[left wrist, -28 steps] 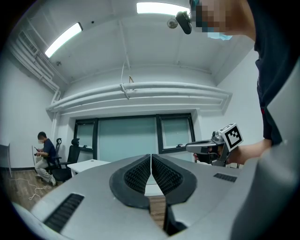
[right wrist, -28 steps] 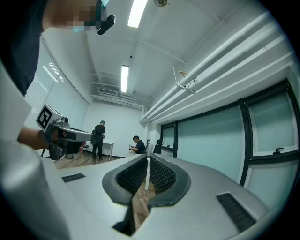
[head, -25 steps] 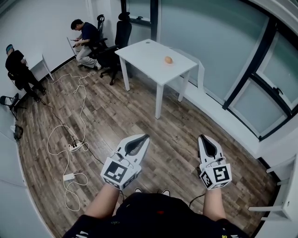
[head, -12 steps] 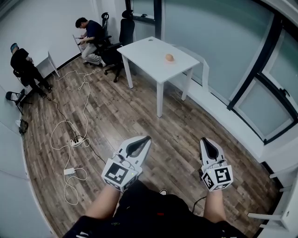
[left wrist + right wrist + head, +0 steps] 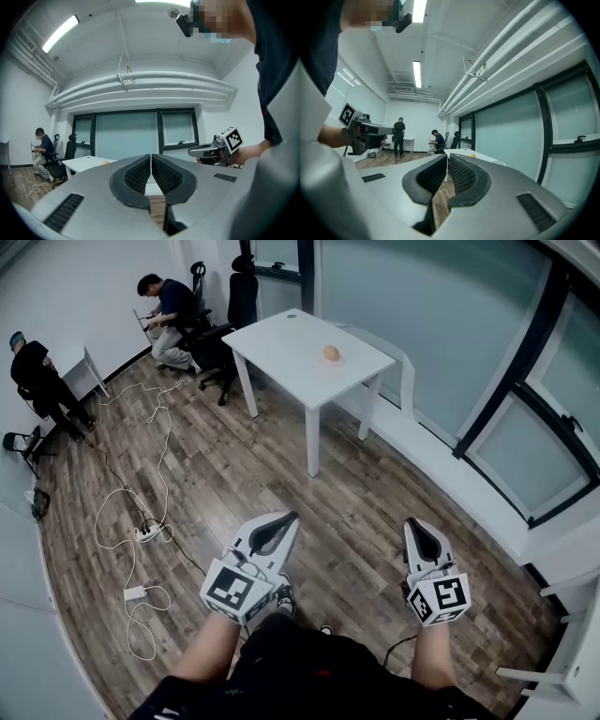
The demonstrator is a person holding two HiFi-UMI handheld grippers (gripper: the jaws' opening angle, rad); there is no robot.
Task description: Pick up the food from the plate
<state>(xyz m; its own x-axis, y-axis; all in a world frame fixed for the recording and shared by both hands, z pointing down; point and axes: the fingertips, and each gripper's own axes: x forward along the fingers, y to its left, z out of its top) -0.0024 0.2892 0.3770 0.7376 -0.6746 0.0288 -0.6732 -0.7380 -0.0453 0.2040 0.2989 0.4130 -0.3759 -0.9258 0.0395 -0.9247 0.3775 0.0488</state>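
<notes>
A small orange piece of food [image 5: 331, 352] lies on a white table [image 5: 281, 348] far ahead across the room; I cannot make out a plate under it. My left gripper [image 5: 289, 517] and right gripper [image 5: 417, 524] are held low near my body, over the wooden floor, both shut and empty. In the left gripper view the jaws [image 5: 151, 157] meet tip to tip, with the table [image 5: 86, 162] and food [image 5: 106, 162] small and distant. The right gripper view shows shut jaws [image 5: 446, 156] and the food [image 5: 473, 155] beyond them.
A seated person [image 5: 169, 310] and office chairs [image 5: 242, 296] are behind the table; a standing person [image 5: 33, 367] is at the far left. Cables and a power strip [image 5: 145, 532] trail over the floor on the left. Glass walls [image 5: 450, 324] line the right side.
The view has swung slightly, so the table sits a little further left. A shoe now shows below the left gripper. Both grippers stay shut in the same pose.
</notes>
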